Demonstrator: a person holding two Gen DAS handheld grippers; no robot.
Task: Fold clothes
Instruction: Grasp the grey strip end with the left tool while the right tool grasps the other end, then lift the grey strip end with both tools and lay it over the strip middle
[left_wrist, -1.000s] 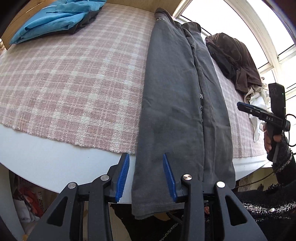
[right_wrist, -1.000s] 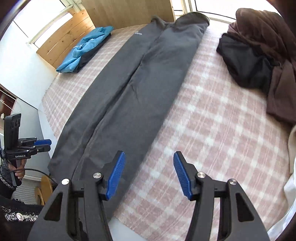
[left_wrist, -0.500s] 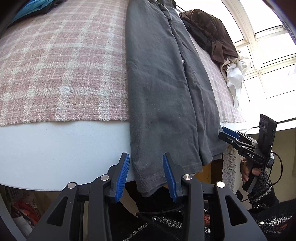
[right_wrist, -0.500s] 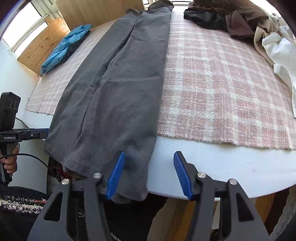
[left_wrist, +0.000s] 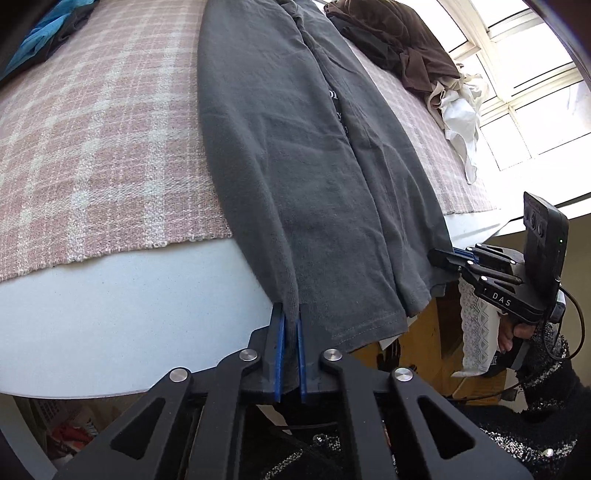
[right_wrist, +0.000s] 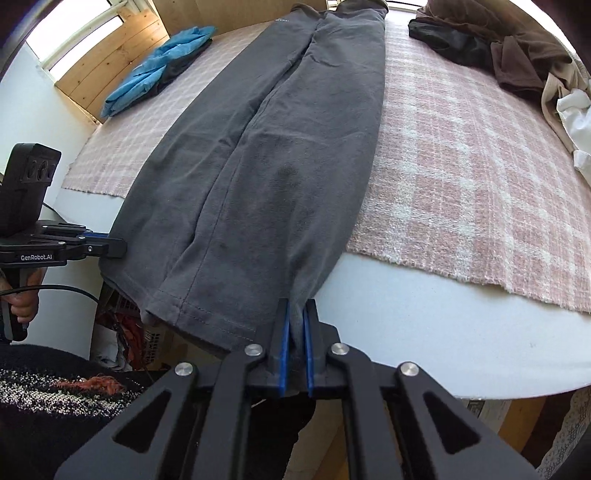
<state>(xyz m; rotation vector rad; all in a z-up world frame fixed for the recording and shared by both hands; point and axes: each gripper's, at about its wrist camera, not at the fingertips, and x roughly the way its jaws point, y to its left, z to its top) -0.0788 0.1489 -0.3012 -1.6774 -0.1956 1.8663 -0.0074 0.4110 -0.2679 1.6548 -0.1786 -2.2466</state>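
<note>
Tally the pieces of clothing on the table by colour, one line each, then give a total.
Grey: 1, the trousers, held at the hem by both claws
Blue: 1, folded garment
Black: 2, one under the blue, one by the brown
Brown: 1
Beige: 1
White: 1
Total: 7

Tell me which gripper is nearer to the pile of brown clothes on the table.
Right. The right gripper grips the grey trousers' hem corner on the side where the brown pile lies; the left gripper grips the opposite corner, beyond the trousers' width.
</note>
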